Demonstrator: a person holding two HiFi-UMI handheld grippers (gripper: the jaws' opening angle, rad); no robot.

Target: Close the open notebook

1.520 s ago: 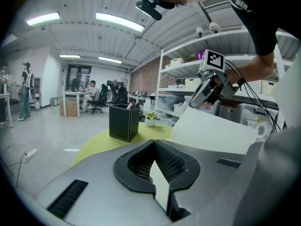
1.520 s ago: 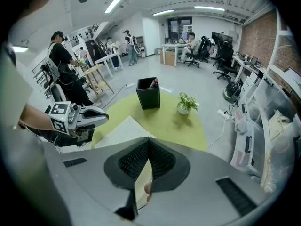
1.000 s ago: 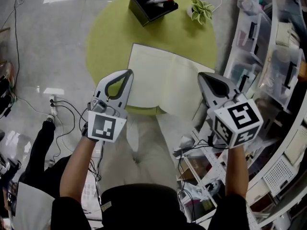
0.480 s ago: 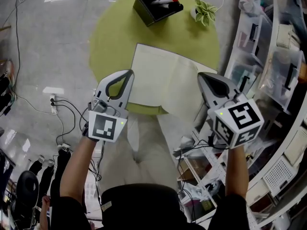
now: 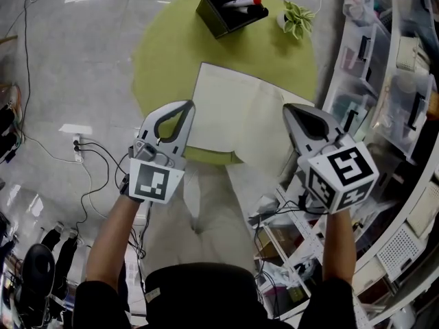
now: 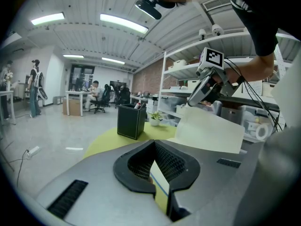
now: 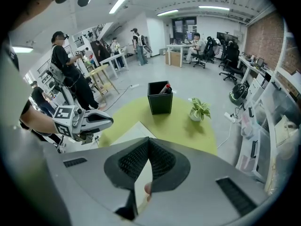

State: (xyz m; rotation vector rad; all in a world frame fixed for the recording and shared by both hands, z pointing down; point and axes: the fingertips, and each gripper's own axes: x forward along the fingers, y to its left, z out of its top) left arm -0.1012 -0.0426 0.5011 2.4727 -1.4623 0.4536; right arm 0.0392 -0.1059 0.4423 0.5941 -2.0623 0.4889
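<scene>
Left gripper [image 5: 184, 108]: jaws pressed together on the left margin of the notebook [image 5: 233, 115].
Right gripper [image 5: 288, 108]: jaws pinching the notebook's right-hand leaf, held up off the spread.
Notebook: open, at the near edge of the table [image 5: 158, 53].
Pen holder [image 5: 223, 9], plant [image 5: 296, 18]: far edge, well apart.
Hazards, judged: the thin leaf may tear or slip if swung sharply. A dragging left grip may pull the notebook over the near edge.

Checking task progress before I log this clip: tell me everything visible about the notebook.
The notebook lies open on the round green table, at its near edge, cream pages blank. The left claw pinches its left edge, where a blue line shows; the right claw pinches the right half, which stands lifted and tilted off the table.
</scene>
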